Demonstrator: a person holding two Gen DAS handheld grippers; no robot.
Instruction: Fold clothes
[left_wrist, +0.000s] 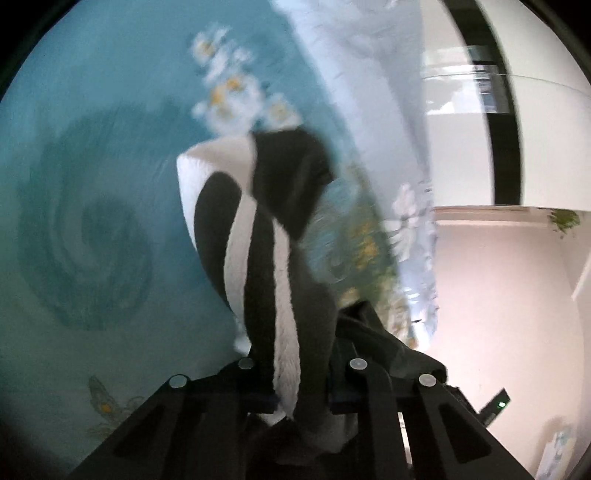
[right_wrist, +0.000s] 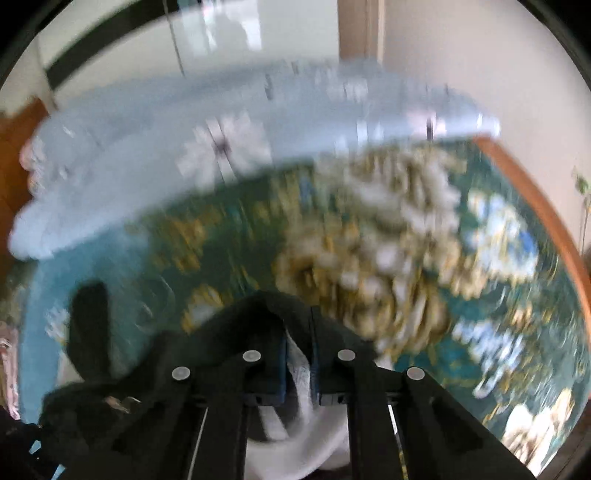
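Observation:
A black-and-white striped garment (left_wrist: 251, 236) hangs bunched from my left gripper (left_wrist: 301, 384), which is shut on it above a teal bedspread (left_wrist: 92, 184). In the right wrist view, my right gripper (right_wrist: 298, 365) is shut on a white and black part of the same garment (right_wrist: 295, 373), with black cloth (right_wrist: 88, 332) trailing to the left. Both views are motion-blurred.
The bedspread has white and yellow flower prints (right_wrist: 388, 258) and a pale blue lace-edged border (right_wrist: 147, 147). A wooden bed edge (right_wrist: 535, 206) runs at the right. White walls and a window frame (left_wrist: 506, 110) lie beyond the bed.

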